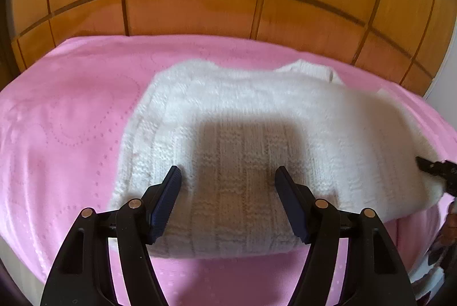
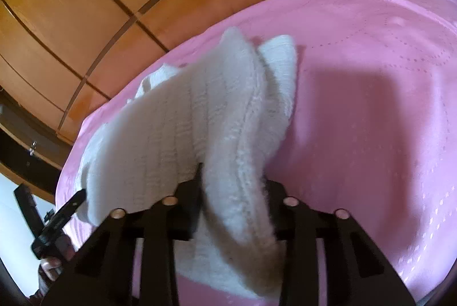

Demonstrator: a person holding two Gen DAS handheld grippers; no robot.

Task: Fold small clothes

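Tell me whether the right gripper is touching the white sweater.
Touching. The right wrist view shows the right gripper closed on a bunched edge of the white sweater, the knit pinched between its jaws.
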